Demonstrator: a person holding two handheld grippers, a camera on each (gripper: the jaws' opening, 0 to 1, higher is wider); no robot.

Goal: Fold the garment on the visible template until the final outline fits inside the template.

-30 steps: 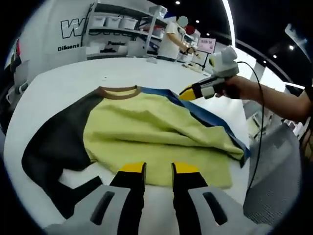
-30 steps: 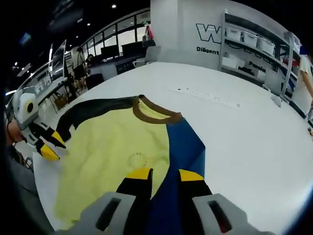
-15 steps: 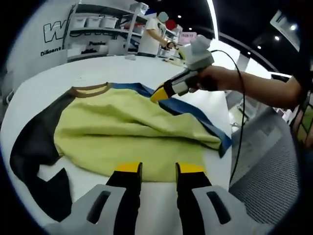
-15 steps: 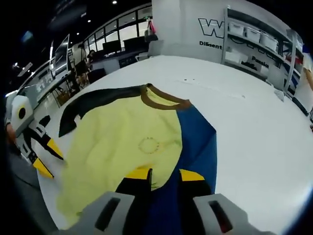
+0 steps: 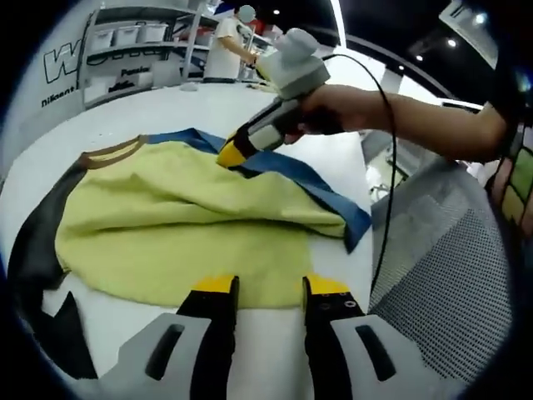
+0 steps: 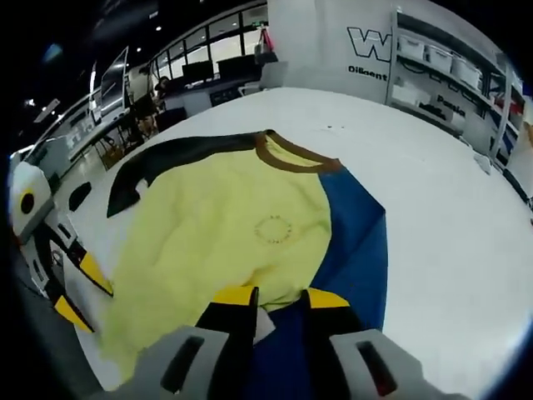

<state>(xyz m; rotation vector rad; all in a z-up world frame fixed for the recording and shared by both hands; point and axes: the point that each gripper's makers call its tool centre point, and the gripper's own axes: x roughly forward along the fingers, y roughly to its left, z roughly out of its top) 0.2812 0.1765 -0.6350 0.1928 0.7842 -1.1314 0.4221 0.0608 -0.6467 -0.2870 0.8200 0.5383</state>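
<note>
Lying across the middle of both views, your garment is a yellow-green shirt with a brown collar, a dark sleeve and a blue sleeve, spread on the white bench. The blue sleeve already looks turned in along the body's edge, so judging by that you've only begun: the dark sleeve at the left of the left gripper view is still flung out flat, and the body hasn't been folded. I can't make out a template outline around it.

Your right hand-held gripper, in the upper middle of the left gripper view, has its tips down on the blue sleeve; whether they're pinching it I cannot tell. Your left hand-held gripper sits spread at the hem, holding nothing.
</note>
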